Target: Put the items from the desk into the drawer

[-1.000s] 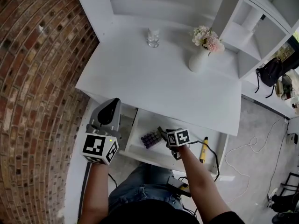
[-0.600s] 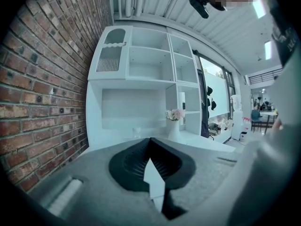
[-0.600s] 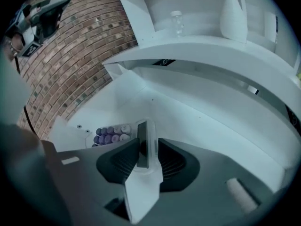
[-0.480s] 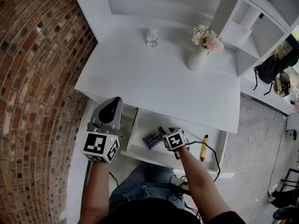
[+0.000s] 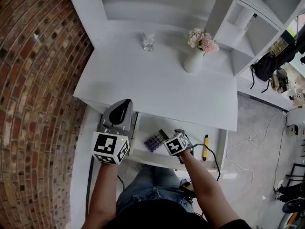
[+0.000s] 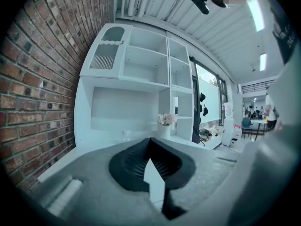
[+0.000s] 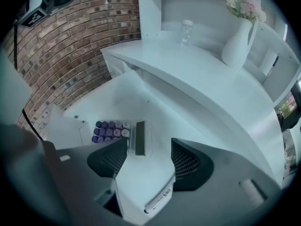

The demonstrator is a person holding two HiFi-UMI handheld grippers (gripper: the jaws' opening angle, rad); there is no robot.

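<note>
The left hand-held gripper is held level in front of the table, its jaws together with nothing between them. The right hand-held gripper points down into the open drawer. Its jaws have just been opening and now stand apart, gripping nothing. A white pen lies on the drawer floor just beside one jaw. Beyond the jaws lie a dark flat bar and, beside it, a tray of purple caps. A yellow pen lies at the right side of the drawer. Farther back, a glass and a vase of flowers stand on the table.
</note>
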